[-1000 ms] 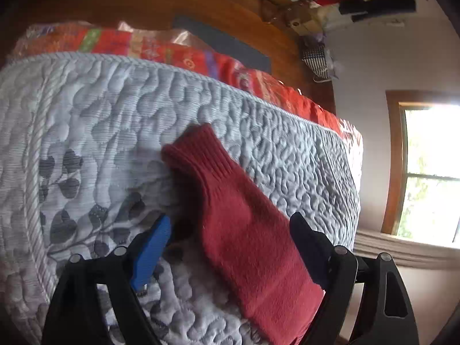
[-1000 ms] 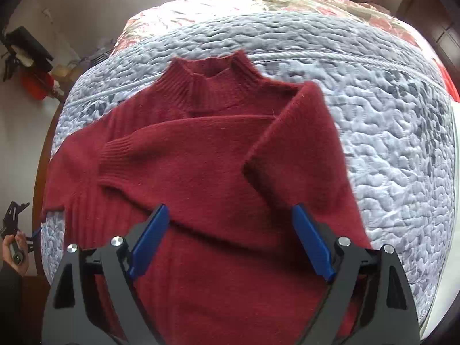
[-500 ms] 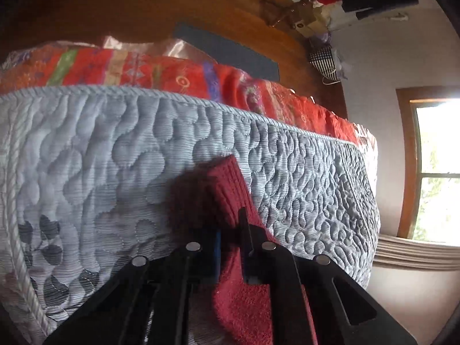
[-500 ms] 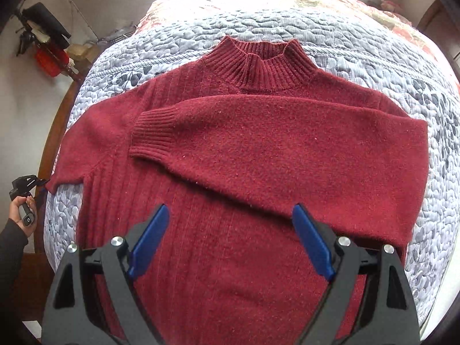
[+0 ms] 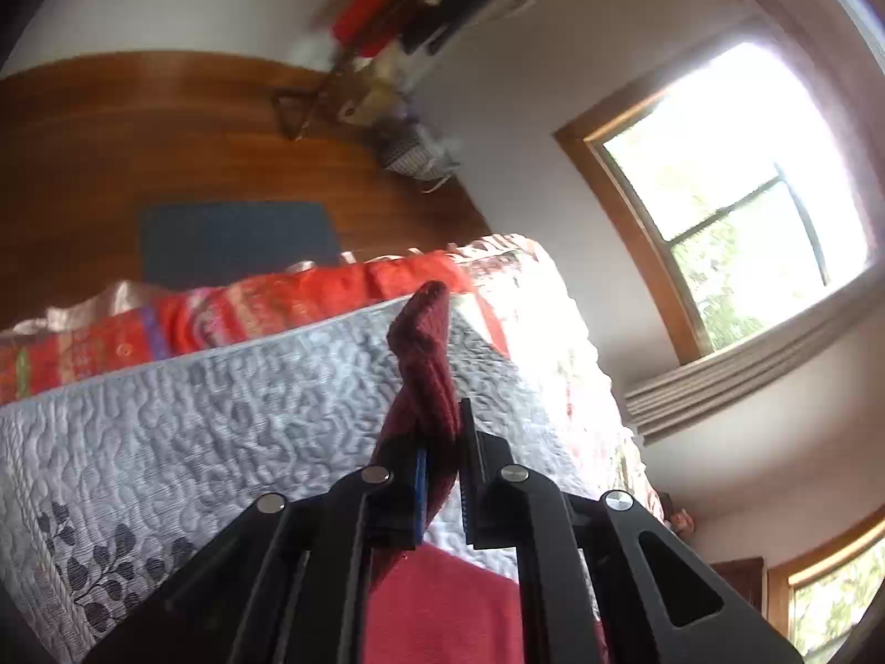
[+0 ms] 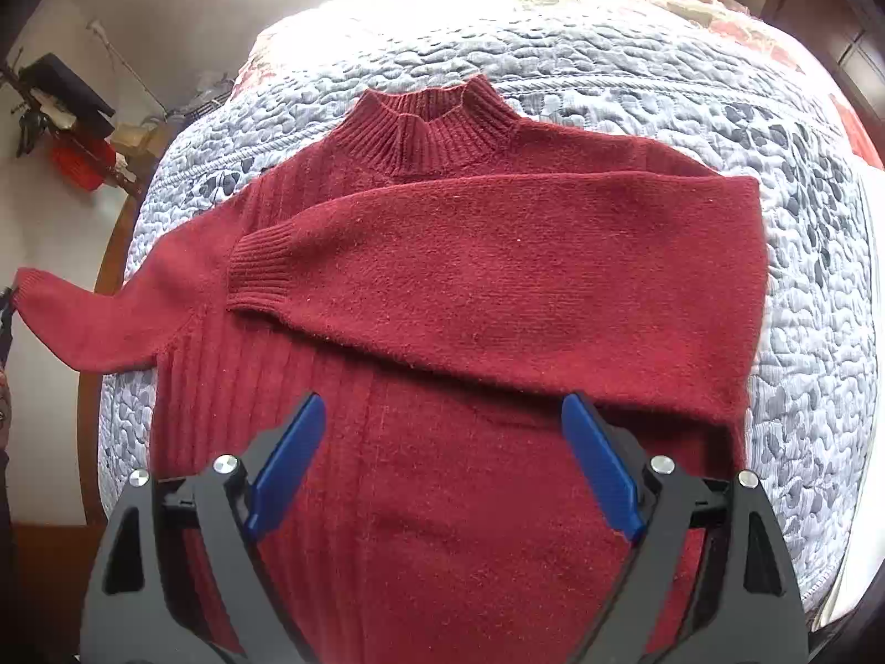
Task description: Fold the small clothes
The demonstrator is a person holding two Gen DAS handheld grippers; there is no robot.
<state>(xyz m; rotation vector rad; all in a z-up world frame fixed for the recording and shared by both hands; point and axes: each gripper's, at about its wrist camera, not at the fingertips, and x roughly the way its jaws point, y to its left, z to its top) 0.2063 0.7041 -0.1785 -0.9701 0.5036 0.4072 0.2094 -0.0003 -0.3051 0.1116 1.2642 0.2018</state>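
1. A dark red knitted sweater with a ribbed high collar (image 6: 442, 288) lies flat, front up, on a pale grey quilted bedspread with a leaf print (image 6: 636, 66)
2. One sleeve, ending in a ribbed cuff (image 6: 260, 271), is already folded across the chest; judged from this, the fold is under way but far from finished
3. The other sleeve (image 6: 94, 321) stretches off the sweater's side, its end lifted clear of the bed
4. The left gripper (image 5: 440, 476) has its jaws pressed together on that sleeve's cuff, which sticks up beyond them
5. The right gripper (image 6: 442, 470) hovers over the sweater's body, jaws spread wide, holding nothing
6. Left to do: lay this sleeve across, then fold the body
7. The hem is cut off below both views
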